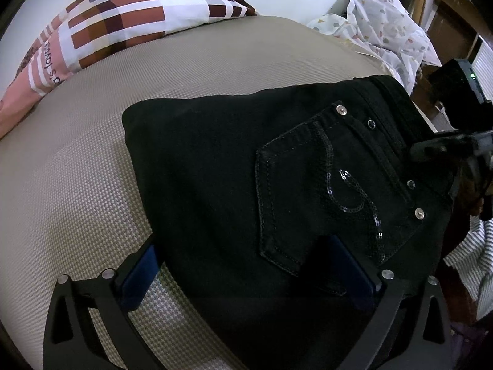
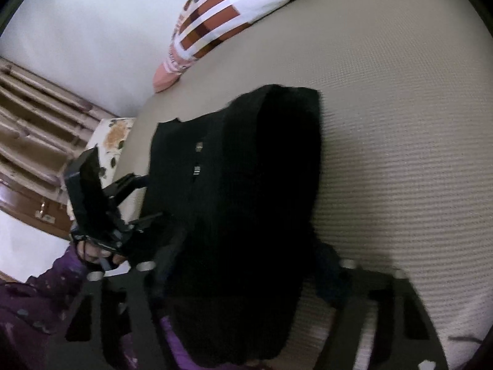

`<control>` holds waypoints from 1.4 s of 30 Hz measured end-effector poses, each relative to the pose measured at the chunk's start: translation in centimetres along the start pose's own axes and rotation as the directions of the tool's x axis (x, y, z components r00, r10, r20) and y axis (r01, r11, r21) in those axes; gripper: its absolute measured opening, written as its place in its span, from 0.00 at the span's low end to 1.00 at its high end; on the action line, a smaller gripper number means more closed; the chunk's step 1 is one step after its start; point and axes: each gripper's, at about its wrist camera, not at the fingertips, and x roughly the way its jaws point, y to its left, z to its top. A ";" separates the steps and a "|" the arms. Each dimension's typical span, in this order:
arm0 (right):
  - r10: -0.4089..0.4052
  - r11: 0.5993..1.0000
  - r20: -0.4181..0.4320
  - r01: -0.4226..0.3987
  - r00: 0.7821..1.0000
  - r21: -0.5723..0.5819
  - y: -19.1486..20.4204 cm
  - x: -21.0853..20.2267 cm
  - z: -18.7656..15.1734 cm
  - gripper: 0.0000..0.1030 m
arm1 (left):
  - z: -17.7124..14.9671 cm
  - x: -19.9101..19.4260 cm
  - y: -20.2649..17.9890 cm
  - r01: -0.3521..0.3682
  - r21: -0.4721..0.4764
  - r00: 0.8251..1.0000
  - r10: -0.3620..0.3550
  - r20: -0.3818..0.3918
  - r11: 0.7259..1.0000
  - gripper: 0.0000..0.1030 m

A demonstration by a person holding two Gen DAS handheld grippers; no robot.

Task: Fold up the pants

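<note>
Partly legible, "favo" is read on the pillow (image 1: 55, 71) upper left; left gripper (image 1: 249, 265) is spread over pants (image 1: 215, 160); right gripper's (image 2: 243, 274) hold is blurred, undecidable.

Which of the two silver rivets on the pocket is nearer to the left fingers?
The lower rivet, at the pocket corner towards the picture's bottom; the other rivet sits higher, farther from the fingers.

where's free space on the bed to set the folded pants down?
Bare beige mattress lies open between the black jeans and the checked pillow, and again beyond the jeans' folded end in the right wrist view. Crowded: the bed edge by the waistband, with the spotted sheet and right hand-held gripper.
</note>
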 end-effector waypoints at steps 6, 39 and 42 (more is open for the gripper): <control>0.028 0.999 0.018 -0.029 0.999 0.036 -0.7 -0.2 -0.3 0.40 | -0.1 0.1 0.1 0.001 -0.001 1.000 -0.001 0.004 1.000 1.00; 0.235 0.958 0.107 -0.249 0.966 0.143 0.0 1.1 -2.1 0.33 | -0.2 -2.4 1.0 -0.022 -0.009 0.996 0.023 0.085 1.000 0.34; 0.208 0.967 0.090 -0.218 0.974 0.132 -0.2 1.4 -2.1 0.33 | 0.0 -2.2 1.4 0.001 -0.022 0.998 0.001 0.069 1.000 0.38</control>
